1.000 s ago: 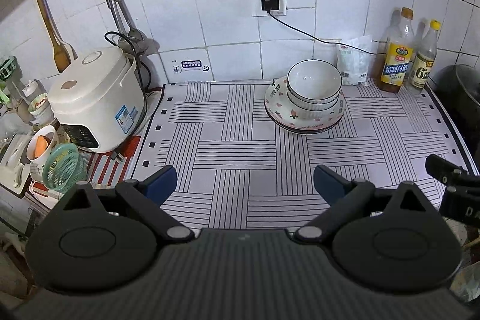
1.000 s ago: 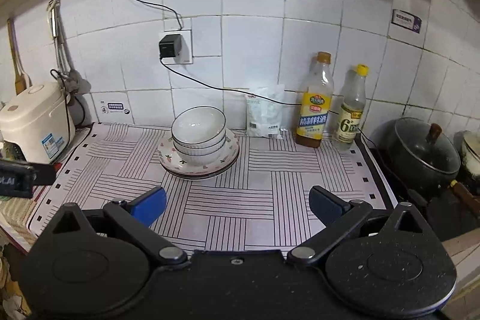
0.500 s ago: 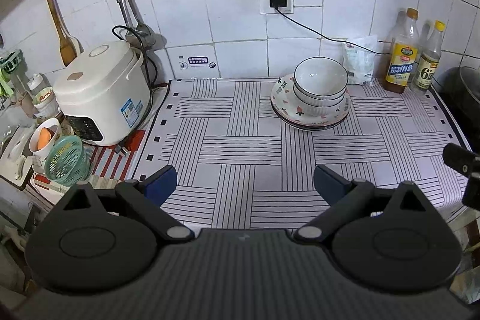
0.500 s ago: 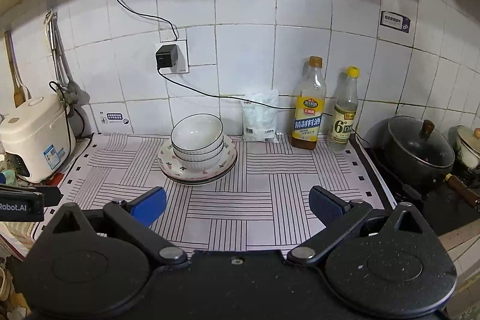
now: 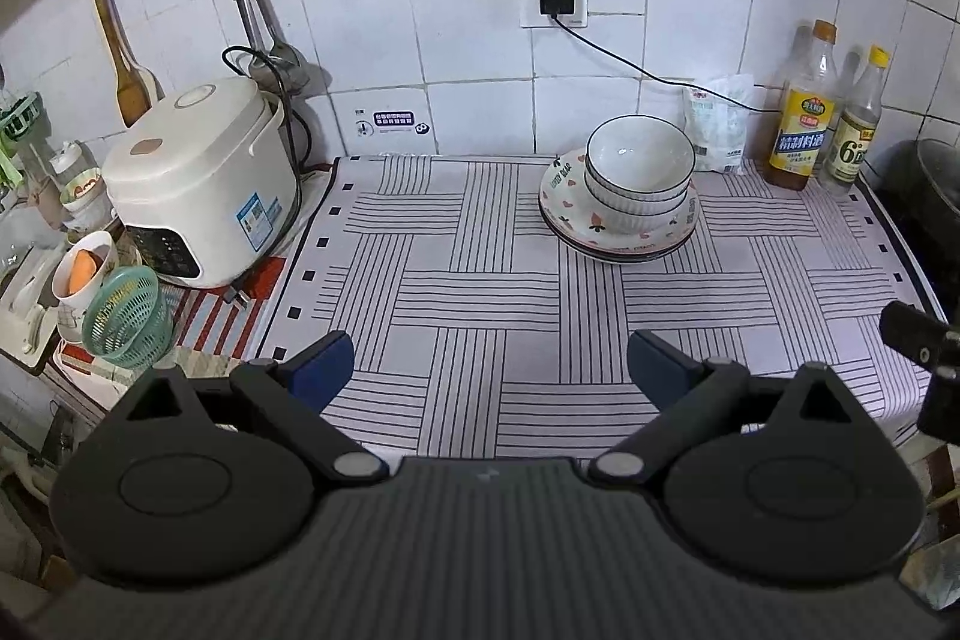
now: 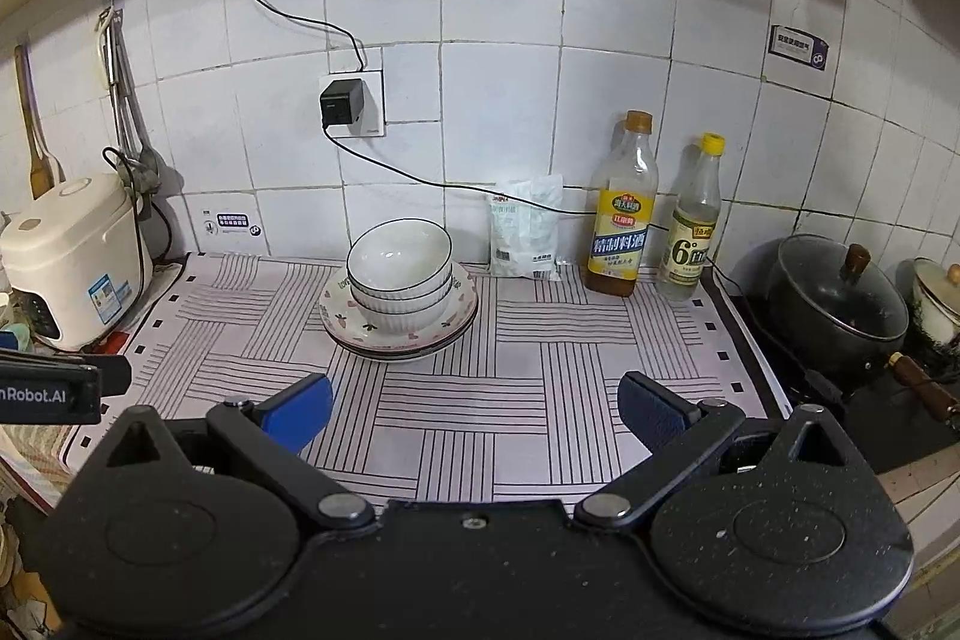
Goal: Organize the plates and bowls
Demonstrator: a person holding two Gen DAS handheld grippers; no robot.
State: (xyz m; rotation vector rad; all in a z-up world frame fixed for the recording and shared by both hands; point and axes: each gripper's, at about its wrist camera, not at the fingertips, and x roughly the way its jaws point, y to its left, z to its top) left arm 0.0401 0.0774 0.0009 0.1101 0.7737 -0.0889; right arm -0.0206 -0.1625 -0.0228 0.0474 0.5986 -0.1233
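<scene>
Nested white bowls [image 5: 639, 169] [image 6: 401, 268] sit on a stack of plates [image 5: 567, 196] [image 6: 462, 307] with a heart and strawberry pattern, near the back of the striped mat. My left gripper [image 5: 489, 361] hovers open over the mat's front edge, well short of the stack, nothing between its blue pads. My right gripper [image 6: 474, 406] is open too, near the front edge, with the stack ahead and slightly left. Each gripper's body shows at the side of the other's view.
A white rice cooker [image 5: 198, 181] stands at the left with a green basket [image 5: 126, 316] and cup beside it. Two bottles [image 6: 621, 214] and a white packet [image 6: 528, 229] line the back wall. A black lidded pot [image 6: 837, 301] sits on the stove to the right.
Both grippers have drawn back and risen slightly from the counter, so the stack looks a bit farther away. Bowls and plates have not moved. Both stay open.
</scene>
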